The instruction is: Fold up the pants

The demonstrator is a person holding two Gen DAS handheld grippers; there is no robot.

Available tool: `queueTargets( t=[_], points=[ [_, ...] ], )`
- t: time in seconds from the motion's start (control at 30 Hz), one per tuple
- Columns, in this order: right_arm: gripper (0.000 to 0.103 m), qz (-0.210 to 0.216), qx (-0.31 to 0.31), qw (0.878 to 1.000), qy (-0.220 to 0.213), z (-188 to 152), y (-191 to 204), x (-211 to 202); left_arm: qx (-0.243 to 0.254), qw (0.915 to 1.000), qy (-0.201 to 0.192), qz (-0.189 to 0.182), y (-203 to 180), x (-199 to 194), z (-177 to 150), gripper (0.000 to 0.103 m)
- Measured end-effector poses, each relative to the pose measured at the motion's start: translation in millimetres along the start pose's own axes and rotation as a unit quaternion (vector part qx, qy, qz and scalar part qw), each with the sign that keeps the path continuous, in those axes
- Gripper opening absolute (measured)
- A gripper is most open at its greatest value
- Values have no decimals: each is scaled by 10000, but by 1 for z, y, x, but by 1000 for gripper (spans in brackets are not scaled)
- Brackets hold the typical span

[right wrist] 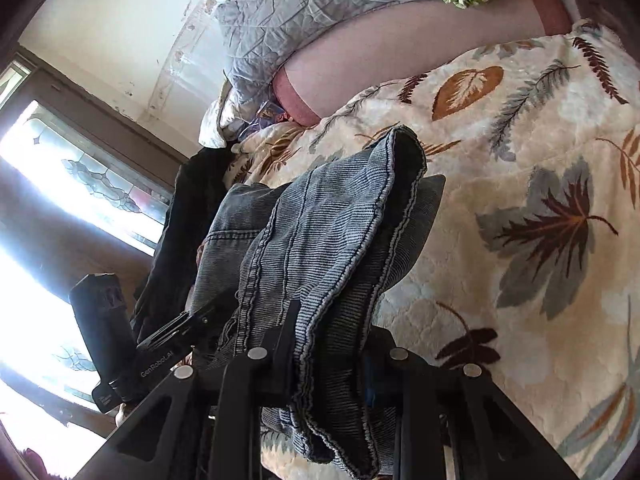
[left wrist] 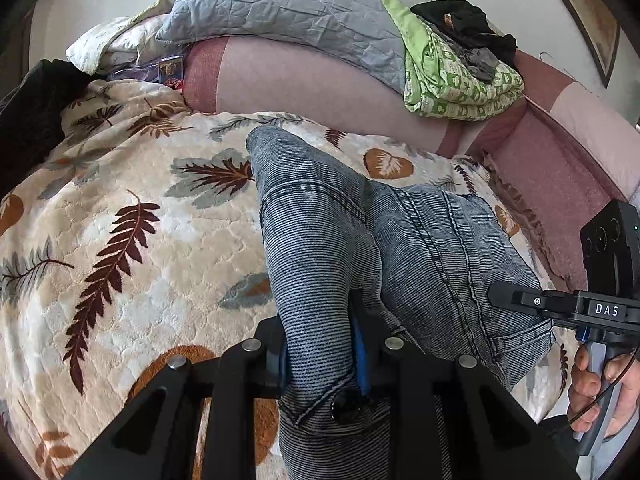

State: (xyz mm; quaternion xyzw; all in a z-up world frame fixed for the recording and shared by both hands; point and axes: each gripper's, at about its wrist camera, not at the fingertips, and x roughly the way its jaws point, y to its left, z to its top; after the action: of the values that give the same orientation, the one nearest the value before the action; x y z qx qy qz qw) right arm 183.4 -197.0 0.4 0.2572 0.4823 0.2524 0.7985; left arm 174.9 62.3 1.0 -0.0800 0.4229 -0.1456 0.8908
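1. Left gripper (left wrist: 320,344): pinching a bunched fold of the jeans (left wrist: 420,248) at the waistband, by the button (left wrist: 346,402); blue pads pressed on the denim from both sides.
2. Right gripper (right wrist: 326,364): clamped on a hemmed edge of the jeans (right wrist: 320,232); cloth draped over the jaws and hanging below them.
3. Seen from the left wrist: right gripper (left wrist: 516,300) touching the jeans' right side, hand (left wrist: 596,384) on its handle.
4. Jeans: lifted at both gripped ends, the rest resting on the blanket (left wrist: 120,220), one leg running away from the grippers.
5. Beyond the jeans: pink bolster (left wrist: 304,80) along the blanket's far edge.
6. On the bolster: grey quilt (left wrist: 280,4); right of it, green cloth (left wrist: 448,76) with dark clothes (left wrist: 468,24) on top.
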Motion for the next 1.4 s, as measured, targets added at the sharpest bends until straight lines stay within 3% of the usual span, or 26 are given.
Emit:
queueTargets(
  t=[0.13, 0.2, 0.27, 0.33, 0.47, 0.53, 0.57, 0.63, 0.7, 0.8, 0.93, 1.07, 1.23, 1.4],
  points=[
    [26, -229, 88, 9996, 129, -2, -16, 21, -48, 9997, 206, 80, 10, 32, -12, 28],
    [29, -361, 291, 9984, 313, -8, -30, 35, -76, 9986, 443, 269, 14, 49, -21, 37],
    [40, -741, 386, 9947, 600, -17, -44, 47, -134, 9978, 442, 476, 19, 51, -29, 61],
    [53, -839, 401, 9933, 681, -24, -49, 45, -238, 9970, 403, 619, 24, 38, -32, 78],
    [56, -1345, -87, 9905, 288, -29, -29, 12, -202, 9967, 99, 778, 21, -1, -39, 79],
    [58, -1300, -272, 9911, 42, -36, -15, -2, -113, 9969, -79, 777, 14, -12, -47, 84],
    [65, -1264, -343, 9914, -14, -42, -11, -4, 13, 9963, -26, 856, 10, -10, -51, 85],
    [70, -1517, -547, 9868, 162, -54, -9, 6, 321, 9923, 287, 1160, 2, 6, -62, 85],
    [70, -1885, -567, 9780, 691, -65, -20, 33, 340, 9907, 248, 1293, 1, 12, -72, 85],
    [70, -1800, -389, 9818, 457, -67, -21, 18, 111, 9909, 209, 1324, 0, -6, -69, 85],
    [72, -1883, -917, 9774, -273, -77, 9, -23, 225, 9873, -216, 1559, -14, -42, -71, 85],
    [89, -2134, -1329, 9637, -895, -108, 27, -47, 111, 9856, -476, 1619, -26, -66, -84, 85],
    [91, -2414, -1503, 9526, -1078, -143, 28, -52, -64, 9851, -508, 1639, -33, -76, -104, 85],
    [92, -2552, -1623, 9472, -1066, -153, 30, -57, -95, 9843, -510, 1690, -43, -80, -117, 85]
  ],
)
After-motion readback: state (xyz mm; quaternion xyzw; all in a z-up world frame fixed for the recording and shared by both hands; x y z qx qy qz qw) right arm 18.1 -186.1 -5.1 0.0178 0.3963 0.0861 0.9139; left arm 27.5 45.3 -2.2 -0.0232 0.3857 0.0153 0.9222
